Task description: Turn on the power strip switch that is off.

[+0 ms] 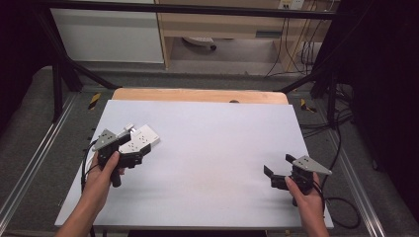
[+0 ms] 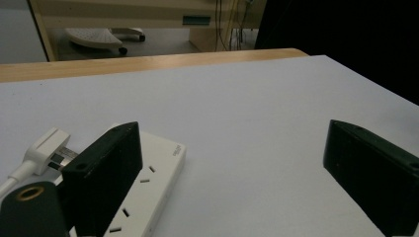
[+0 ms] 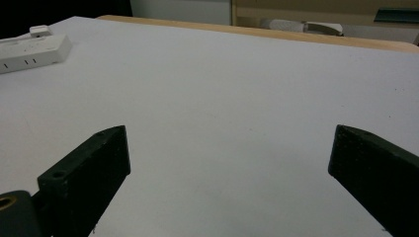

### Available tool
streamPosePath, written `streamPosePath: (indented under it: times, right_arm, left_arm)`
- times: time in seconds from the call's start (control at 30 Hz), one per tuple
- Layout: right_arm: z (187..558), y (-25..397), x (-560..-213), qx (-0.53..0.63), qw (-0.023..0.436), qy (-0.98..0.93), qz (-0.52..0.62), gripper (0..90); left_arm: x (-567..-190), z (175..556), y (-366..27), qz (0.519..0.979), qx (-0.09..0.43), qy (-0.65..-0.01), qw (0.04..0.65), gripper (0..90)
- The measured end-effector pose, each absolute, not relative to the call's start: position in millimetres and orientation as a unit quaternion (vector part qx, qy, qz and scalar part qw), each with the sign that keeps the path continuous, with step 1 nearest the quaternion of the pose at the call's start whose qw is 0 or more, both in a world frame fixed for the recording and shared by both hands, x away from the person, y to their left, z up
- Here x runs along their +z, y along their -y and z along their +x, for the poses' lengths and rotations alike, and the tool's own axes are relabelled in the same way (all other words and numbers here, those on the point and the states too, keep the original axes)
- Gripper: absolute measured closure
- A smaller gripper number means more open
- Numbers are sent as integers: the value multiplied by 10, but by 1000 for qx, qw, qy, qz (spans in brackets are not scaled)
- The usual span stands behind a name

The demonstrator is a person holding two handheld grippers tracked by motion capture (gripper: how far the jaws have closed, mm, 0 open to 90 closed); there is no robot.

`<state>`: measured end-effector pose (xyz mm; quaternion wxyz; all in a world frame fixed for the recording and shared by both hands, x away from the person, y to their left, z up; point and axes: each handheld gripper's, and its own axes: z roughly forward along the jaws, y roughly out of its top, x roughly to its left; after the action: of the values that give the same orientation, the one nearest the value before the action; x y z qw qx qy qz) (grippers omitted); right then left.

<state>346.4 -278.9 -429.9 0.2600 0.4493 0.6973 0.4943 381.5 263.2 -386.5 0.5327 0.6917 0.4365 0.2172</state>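
Left gripper (image 1: 129, 154): black, two-jaw, grey three-cornered plate on top, held in the person's left hand (image 1: 104, 170) at about 9 o'clock on the table. Jaws spread wide, clasping nothing. In the left gripper view (image 2: 232, 177) one jaw stands over the near part of the white rectangular plastic power strip (image 2: 148, 190); whether it touches the strip cannot be told. The other jaw stands well off over bare table.

Power strip (image 1: 141, 139): lies flat just beyond the left gripper, toward 10 o'clock, long side slanted. Socket slots face up. A white plastic plug (image 2: 48, 150) with a white cord sits at its far end, its metal prongs partly showing, so not fully seated. In the right gripper view the strip (image 3: 32, 53) lies far off at about 10 o'clock.

Right gripper (image 1: 279, 170): black, same build, held in the person's right hand (image 1: 302, 193) at about 4 o'clock on the table. Jaws spread wide (image 3: 230, 168), clasping nothing, bare surface between them.

Table (image 1: 212, 148): pale grey-white sheet over a light wooden top, whose edge shows along 12 o'clock.
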Motion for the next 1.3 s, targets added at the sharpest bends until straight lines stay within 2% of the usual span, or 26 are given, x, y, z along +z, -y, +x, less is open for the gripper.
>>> streamPosePath:
  times: [0.67, 0.93, 1.23, 1.3]
  right_arm:
    - [3470, 2768, -4308, 491, 261, -700, 448, 29]
    - [3469, 2773, -4311, 491, 260, -700, 449, 29]
    - [3493, 2780, -4353, 475, 259, -707, 455, 23]
    - [3541, 2764, -4438, 441, 253, -721, 471, 23]
  left_arm:
    - [-3990, 3300, -3010, 658, 223, -454, 558, 88]
    - [-4111, 3187, -2988, 674, 235, -446, 540, 97]
    - [-4319, 3153, -2842, 696, 213, -444, 523, 101]
    - [-4313, 3153, -2833, 692, 214, -443, 528, 103]
